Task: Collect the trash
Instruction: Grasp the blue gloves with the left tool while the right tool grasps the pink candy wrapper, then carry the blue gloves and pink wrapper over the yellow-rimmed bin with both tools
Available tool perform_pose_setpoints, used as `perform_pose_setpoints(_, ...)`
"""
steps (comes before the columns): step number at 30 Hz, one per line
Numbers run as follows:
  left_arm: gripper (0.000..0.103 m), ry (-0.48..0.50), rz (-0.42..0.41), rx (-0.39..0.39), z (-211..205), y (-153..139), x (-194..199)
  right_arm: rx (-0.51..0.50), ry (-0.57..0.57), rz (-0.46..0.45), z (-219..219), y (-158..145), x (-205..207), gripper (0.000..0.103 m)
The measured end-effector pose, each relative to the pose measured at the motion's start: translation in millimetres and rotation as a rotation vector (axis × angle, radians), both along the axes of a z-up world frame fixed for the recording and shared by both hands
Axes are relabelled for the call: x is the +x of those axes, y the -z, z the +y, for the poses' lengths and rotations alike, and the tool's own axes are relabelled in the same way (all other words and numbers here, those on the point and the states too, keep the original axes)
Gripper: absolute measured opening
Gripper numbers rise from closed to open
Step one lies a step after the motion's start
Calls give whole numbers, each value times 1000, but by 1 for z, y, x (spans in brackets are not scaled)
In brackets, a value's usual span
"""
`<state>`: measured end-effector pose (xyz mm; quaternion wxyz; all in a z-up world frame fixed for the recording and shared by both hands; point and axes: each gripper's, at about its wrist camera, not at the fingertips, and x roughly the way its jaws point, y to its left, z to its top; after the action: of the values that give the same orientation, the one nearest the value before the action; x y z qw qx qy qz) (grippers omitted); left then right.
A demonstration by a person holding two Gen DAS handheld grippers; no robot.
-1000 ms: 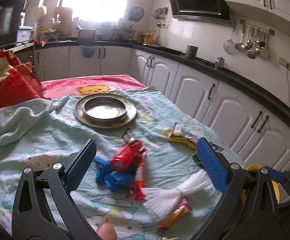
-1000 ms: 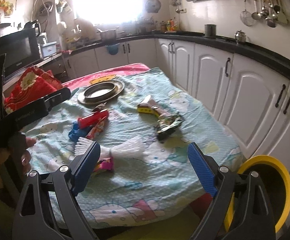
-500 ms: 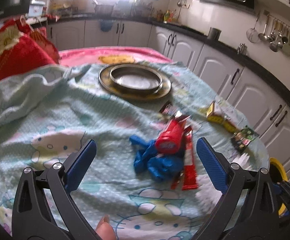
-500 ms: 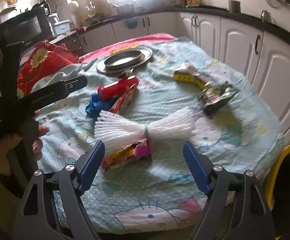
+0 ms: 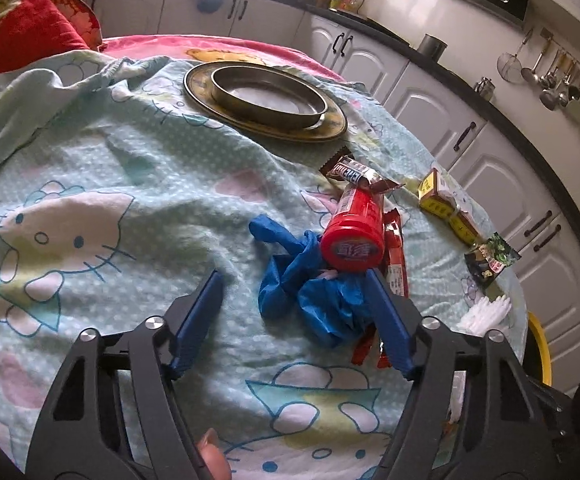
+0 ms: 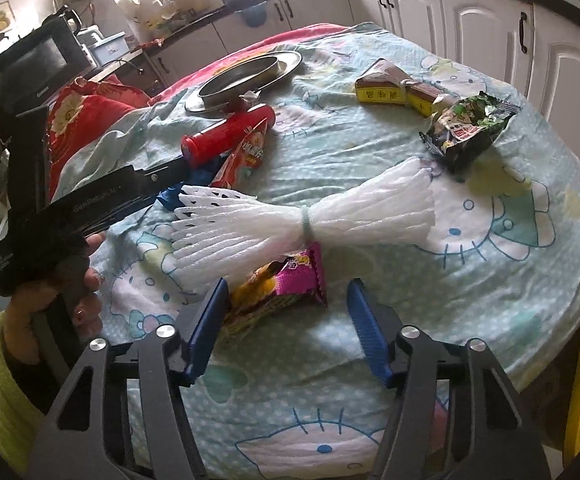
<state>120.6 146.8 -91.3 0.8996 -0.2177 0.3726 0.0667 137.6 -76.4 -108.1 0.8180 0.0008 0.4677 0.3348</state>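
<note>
Moved: we've dropped both grippers toward the litter, jaws just been closing | left gripper (image 5: 296,304): apart, straddling blue glove (image 5: 314,292) | right gripper (image 6: 288,316): apart around pink wrapper (image 6: 286,280), perhaps brushing it, ready to pinch.

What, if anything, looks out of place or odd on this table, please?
Litter is strewn over the cartoon-print cloth: a crumpled blue plastic glove under a toppled red cylindrical tube, and a torn pink-and-yellow snack wrapper.
</note>
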Motion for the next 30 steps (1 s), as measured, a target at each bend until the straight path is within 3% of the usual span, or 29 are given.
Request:
perform_pose_setpoints(2,41,19,3,-21,-1,2,1,12,-18,13,-1,0,-1,47)
perform_pose_setpoints(11,12,97,13,-17,-23,1,6,29,-18,50,-15,-2,0,36)
perform_pose_setpoints(22,7,135,-41,59,-47,-37,-8,41,-2,8,-36,-22,-1,18)
perform_pose_setpoints(30,7,147,-134,88,-57,-74,-24,65,21,-62,-50,-45,-2,17)
